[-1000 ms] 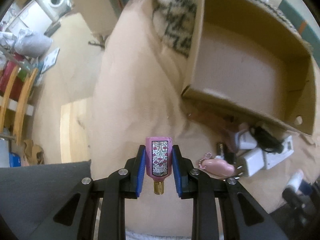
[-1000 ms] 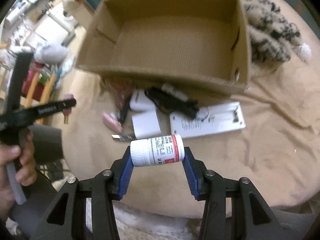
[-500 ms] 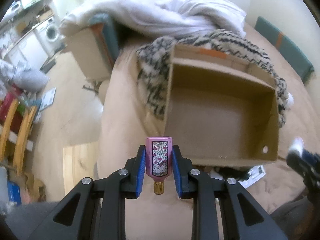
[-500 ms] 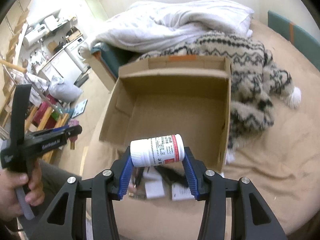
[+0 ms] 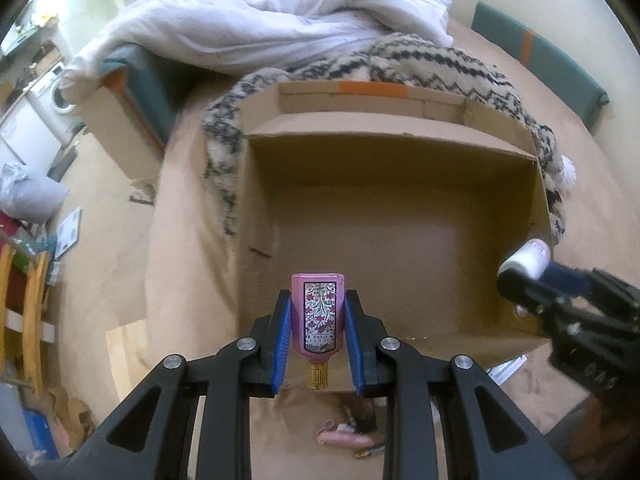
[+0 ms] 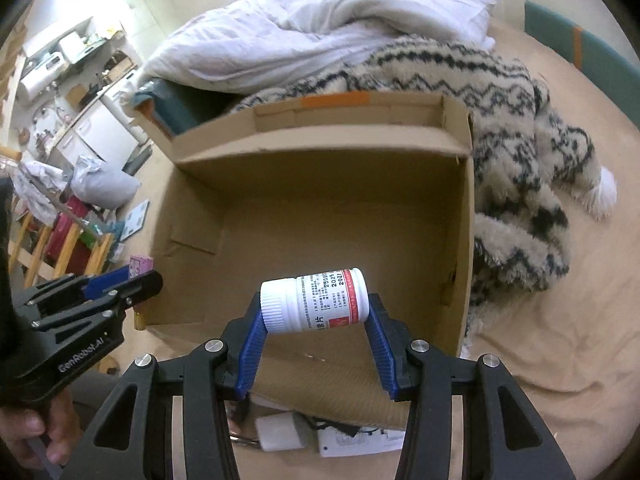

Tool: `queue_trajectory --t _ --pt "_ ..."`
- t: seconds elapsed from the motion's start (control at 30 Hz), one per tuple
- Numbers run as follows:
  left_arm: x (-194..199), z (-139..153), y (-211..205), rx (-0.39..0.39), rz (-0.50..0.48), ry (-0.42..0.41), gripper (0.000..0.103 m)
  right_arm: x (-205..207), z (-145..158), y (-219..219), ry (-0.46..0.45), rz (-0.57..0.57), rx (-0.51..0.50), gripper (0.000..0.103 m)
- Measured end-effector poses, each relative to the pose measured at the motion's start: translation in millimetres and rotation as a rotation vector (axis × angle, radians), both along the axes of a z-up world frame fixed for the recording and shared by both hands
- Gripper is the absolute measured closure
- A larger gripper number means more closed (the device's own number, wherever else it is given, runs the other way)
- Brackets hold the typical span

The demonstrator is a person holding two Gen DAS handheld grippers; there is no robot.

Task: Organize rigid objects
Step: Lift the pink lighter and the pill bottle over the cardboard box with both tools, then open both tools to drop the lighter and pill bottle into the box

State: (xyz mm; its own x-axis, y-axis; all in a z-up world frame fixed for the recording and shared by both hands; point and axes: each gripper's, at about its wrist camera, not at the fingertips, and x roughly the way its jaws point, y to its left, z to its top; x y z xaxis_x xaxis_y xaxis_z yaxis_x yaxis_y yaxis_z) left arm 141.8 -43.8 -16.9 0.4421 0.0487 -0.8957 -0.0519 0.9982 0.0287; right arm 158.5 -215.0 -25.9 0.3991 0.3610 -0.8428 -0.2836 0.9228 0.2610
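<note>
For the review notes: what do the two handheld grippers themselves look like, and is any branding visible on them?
Both are matte black plastic frames with triangular cut-outs and silver screw heads, ending in two blue ribbed pads. That holds for the left gripper and the right gripper. In the right wrist view the left one's body bears pale lettering, roughly "GenRobot.AI". No cables show.

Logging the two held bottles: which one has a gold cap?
The pink perfume bottle in the left gripper; the pill bottle in the right gripper is white-capped.

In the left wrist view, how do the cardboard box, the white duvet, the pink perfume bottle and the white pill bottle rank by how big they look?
1. Cardboard box
2. White duvet, which looks close to the box in size and lies farther away, so this order is unsure
3. Pink perfume bottle
4. White pill bottle, partly hidden
</note>
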Motion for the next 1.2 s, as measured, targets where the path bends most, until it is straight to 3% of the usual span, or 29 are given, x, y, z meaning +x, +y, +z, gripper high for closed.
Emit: queue_trajectory --t 0.2,0.7,1.2 --pt "4 -24 -5 -0.011 -0.021 0.017 0.08 3 -15 3 0.029 0.006 -0.032 0.053" --pt "8 -41 -1 -0.01 -0.029 0.038 0.08 12 -45 11 0.141 0.004 -0.082 0.053" --pt "12 -48 -1 -0.007 -0.022 0.063 0.08 13 -48 15 0.137 0.01 -0.073 0.053"
